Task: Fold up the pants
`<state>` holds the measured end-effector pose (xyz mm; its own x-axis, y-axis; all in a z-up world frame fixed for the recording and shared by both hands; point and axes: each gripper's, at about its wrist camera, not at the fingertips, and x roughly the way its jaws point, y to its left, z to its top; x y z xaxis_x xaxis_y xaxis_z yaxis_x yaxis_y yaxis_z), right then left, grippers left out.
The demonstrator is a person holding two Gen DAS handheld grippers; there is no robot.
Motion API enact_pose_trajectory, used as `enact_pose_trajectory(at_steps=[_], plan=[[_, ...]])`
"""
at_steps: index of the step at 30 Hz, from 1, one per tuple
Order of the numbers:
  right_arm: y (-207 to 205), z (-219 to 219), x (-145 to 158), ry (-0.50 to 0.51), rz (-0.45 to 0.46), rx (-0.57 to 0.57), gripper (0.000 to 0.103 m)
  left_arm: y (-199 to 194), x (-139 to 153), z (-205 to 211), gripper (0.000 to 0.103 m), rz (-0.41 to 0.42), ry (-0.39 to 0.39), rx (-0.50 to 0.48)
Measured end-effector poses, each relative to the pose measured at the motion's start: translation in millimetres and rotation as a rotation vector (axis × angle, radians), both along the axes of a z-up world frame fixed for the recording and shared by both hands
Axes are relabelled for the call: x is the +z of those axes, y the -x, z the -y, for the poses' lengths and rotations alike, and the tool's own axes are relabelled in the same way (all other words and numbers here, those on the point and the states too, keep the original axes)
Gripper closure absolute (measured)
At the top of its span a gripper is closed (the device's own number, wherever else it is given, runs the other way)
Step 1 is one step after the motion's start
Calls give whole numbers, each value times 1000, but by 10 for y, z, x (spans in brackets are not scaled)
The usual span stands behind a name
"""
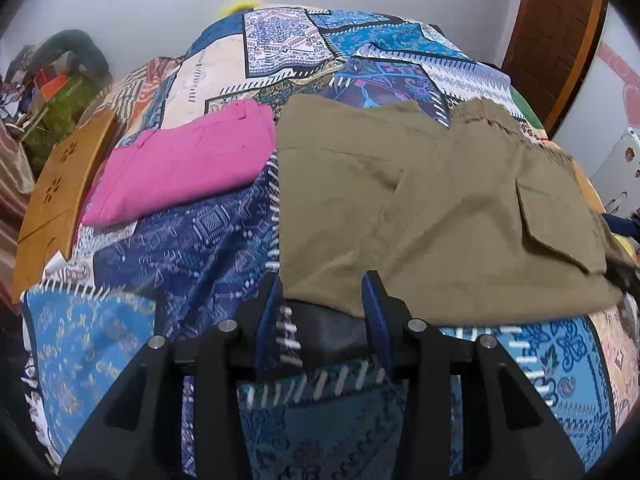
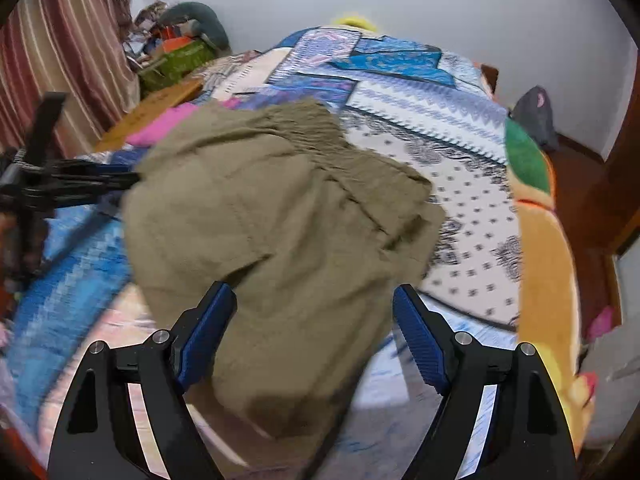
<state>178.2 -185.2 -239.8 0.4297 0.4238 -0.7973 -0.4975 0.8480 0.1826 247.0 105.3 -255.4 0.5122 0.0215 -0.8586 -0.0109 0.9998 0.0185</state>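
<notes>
Olive-khaki cargo pants (image 1: 440, 208) lie folded over on a patterned blue bedspread (image 1: 180, 248). My left gripper (image 1: 324, 292) is open at the pants' near left edge, its blue fingers (image 1: 272, 300) apart and holding nothing. In the right wrist view the pants (image 2: 280, 220) fill the middle. My right gripper (image 2: 316, 300) is open wide, its fingers on either side of the pants' near end, just above the cloth. The left gripper also shows in the right wrist view (image 2: 120, 178), at the pants' left edge.
Folded pink pants (image 1: 180, 164) lie to the left of the khaki ones. A wooden board (image 1: 60, 192) sits at the bed's left edge, with clutter and a green box (image 2: 180, 60) behind. A striped curtain (image 2: 60, 40) hangs at left; a wooden door (image 1: 560, 32) stands at right.
</notes>
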Motion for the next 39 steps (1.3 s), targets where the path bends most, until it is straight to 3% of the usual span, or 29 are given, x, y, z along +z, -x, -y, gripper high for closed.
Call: enact_pose_trajectory(at_steps=[3,7,12,18,24,27,35,39], plan=[[-139,100,-42,53,31,-49,24,65,16,30,59,4,10,9],[-281,199,-54,106,60,-99,24,170,9,-22,47,8,35,46],[-294,256,24,170,88,-164,24,295,23,-190,47,-21,44,107],[-274,378,256,74,63,-216,22,248,311,-156,46,42,34,67],[-324,405,430,8,92,-270,22,-64,407,48,29,79,41,12],[-335,354,442,-17,104,-244,22,-213,332,155,27,66,32,-25],[-454,199,170,13,54,-197,22,-429,91,237,19,35,-6,-64],[-540,187,-42,37,-25,-192,22,-514,13,207,18,19,38,-70]])
